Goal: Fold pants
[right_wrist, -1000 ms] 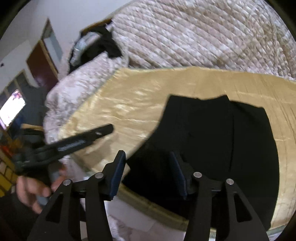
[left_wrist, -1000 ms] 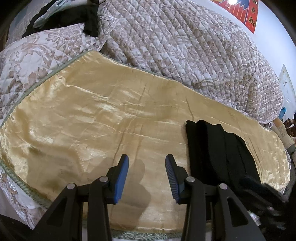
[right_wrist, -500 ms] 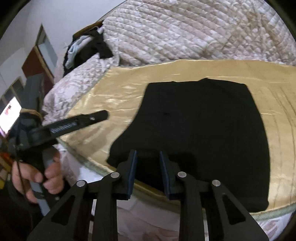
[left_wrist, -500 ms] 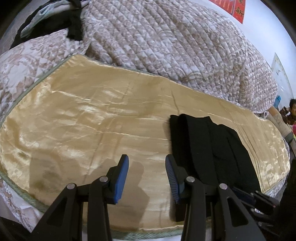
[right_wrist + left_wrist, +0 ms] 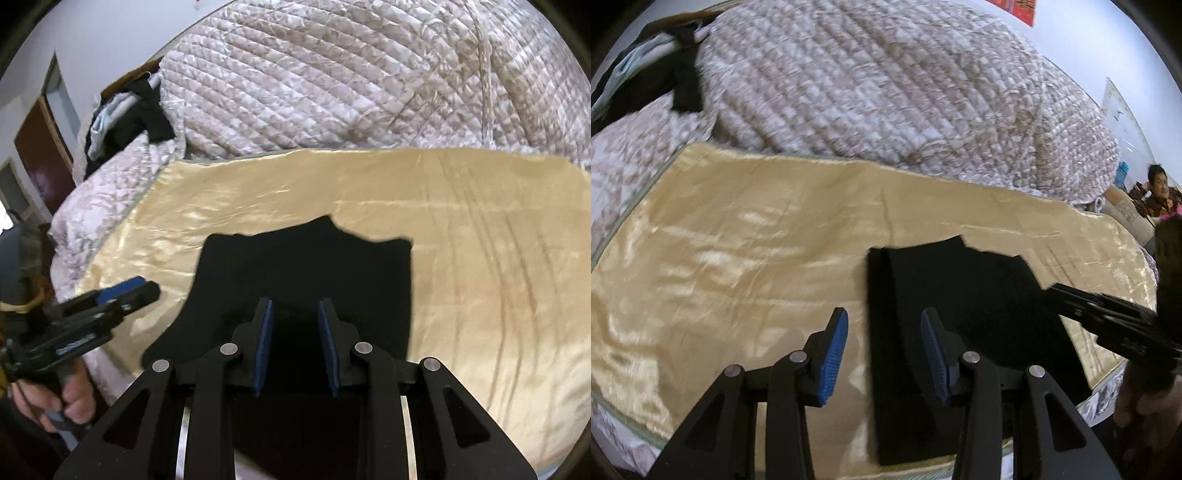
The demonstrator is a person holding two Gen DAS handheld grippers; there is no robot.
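Observation:
Black pants [image 5: 960, 295] lie folded into a flat rectangle on a gold satin cloth [image 5: 738, 240]; they also show in the right wrist view [image 5: 306, 269]. My left gripper [image 5: 884, 352] is open and empty, hovering above the pants' left edge. My right gripper [image 5: 295, 347] is open with a narrower gap, empty, above the near part of the pants. The right gripper also shows in the left wrist view [image 5: 1108, 314], and the left one in the right wrist view [image 5: 110, 299].
The satin cloth [image 5: 480, 258] covers the front of a bed. A bunched quilted blanket [image 5: 886, 92] lies behind it. Dark and light clothes [image 5: 125, 114] are heaped at the far left. A person [image 5: 1160, 184] sits at the far right.
The left gripper has moved right, toward the pants' left edge. The right gripper narrowed, then widened a little, and now sits lower over the pants.

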